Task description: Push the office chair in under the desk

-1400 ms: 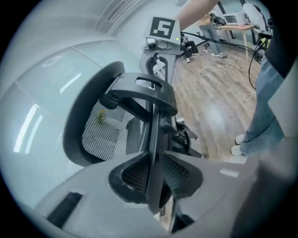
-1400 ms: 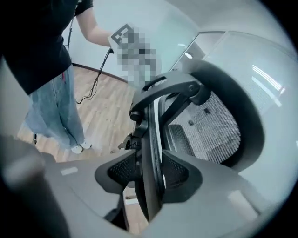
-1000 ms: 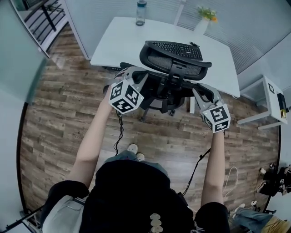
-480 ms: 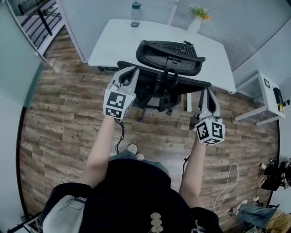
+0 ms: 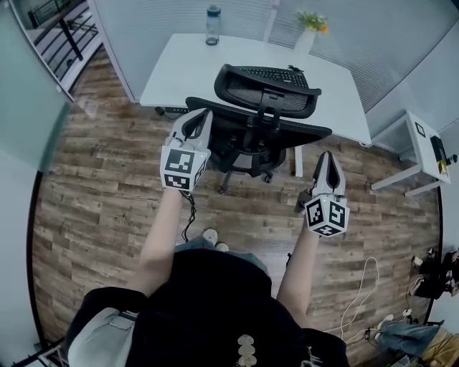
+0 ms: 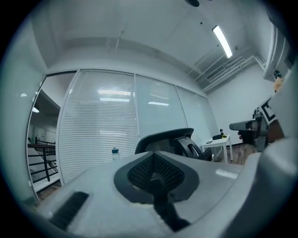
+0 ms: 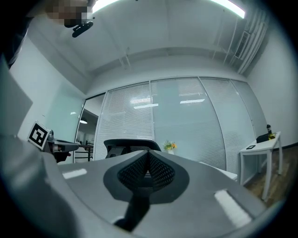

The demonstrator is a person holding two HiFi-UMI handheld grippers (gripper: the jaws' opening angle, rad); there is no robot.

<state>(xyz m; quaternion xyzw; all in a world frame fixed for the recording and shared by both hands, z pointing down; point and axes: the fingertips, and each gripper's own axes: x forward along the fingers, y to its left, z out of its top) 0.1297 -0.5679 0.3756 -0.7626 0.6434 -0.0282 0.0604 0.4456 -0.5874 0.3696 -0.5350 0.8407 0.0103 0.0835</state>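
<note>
sitting ahead of both, seat partly tucked under the surface (image 5: 183, 68), the office chair (image 5: 267, 107) lies just beyond the left gripper (image 5: 201, 116), clenched and empty, while the right gripper (image 5: 326, 158), equally clenched and empty, hangs well back from it.

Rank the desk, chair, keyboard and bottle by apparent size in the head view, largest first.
1. Desk
2. Chair
3. Keyboard
4. Bottle

One office chair (image 5: 267, 100), one desk (image 5: 179, 72), one keyboard (image 5: 276, 74), one bottle (image 5: 212, 25), one potted plant (image 5: 311, 21), two grippers (image 5: 199, 118) (image 5: 327, 159)
</note>
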